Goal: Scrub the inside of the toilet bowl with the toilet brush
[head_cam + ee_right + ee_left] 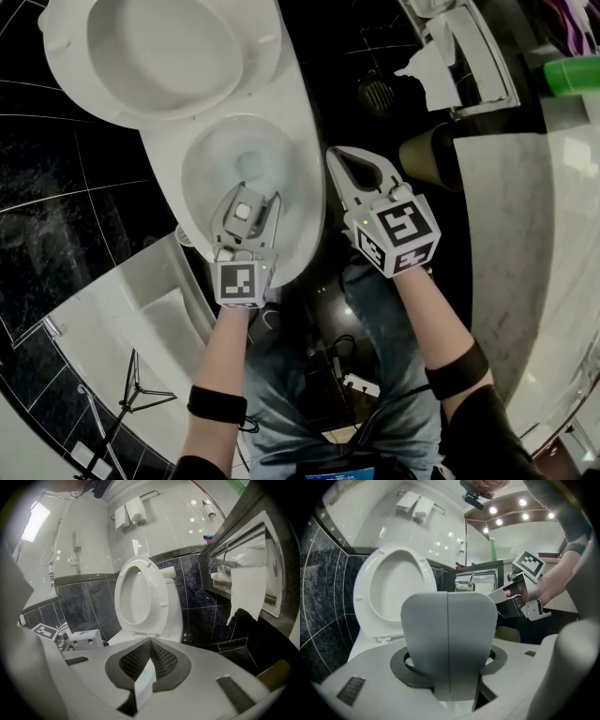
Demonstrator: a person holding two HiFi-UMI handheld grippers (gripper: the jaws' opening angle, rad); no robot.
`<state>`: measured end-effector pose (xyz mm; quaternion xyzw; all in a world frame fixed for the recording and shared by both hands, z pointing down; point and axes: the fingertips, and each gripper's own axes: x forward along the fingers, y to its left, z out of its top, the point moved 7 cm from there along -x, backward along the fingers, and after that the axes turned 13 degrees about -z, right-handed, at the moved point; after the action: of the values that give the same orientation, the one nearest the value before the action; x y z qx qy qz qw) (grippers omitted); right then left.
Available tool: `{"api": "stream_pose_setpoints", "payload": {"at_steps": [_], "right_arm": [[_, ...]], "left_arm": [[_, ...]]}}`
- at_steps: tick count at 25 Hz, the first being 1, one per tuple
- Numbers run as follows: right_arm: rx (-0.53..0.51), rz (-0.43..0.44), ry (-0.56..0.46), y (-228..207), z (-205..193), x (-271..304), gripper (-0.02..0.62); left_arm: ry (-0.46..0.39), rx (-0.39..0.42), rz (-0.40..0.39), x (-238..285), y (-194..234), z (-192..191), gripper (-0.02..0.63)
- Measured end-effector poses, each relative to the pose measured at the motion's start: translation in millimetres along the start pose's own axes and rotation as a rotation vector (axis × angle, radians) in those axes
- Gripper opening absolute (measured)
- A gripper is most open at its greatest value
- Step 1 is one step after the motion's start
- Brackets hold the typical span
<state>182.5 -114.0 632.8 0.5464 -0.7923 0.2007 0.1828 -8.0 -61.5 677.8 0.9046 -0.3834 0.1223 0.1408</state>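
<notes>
- Toilet bowl (202, 150): uncovered, seat (159, 47) raised; left tool (251, 199) above the near part of the bowl.
- Left tool: jaws half apart, clamped on a grey flat piece (449, 639) with a centre seam; not identifiable for certain as the toilet brush; forearm extended, tool tilted slightly downward.
- Right tool (339, 155): jaws closed, empty; beside the bowl's right edge.
- Room: black tiled floor (56, 187); torn paper (246, 592) hanging from a wall holder; pale desk (525, 234) at right.

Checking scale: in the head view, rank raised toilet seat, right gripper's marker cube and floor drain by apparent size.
1. raised toilet seat
2. right gripper's marker cube, though nearness enlarges it
3. floor drain
</notes>
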Motion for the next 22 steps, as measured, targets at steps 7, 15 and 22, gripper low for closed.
{"api": "stream_pose_setpoints", "payload": {"at_steps": [7, 15, 22], "right_arm": [[0.009, -0.026, -0.008, -26, -3, 0, 0.005], [0.013, -0.043, -0.005, -51, -9, 9, 0.005], [0.018, -0.036, -0.009, -56, -10, 20, 0.005]], "left_arm": [[-0.010, 0.015, 0.010, 45, -3, 11, 0.247], [-0.056, 0.059, 0.032, 96, 23, 36, 0.247], [-0.077, 0.139, 0.043, 123, 56, 43, 0.247]]}}
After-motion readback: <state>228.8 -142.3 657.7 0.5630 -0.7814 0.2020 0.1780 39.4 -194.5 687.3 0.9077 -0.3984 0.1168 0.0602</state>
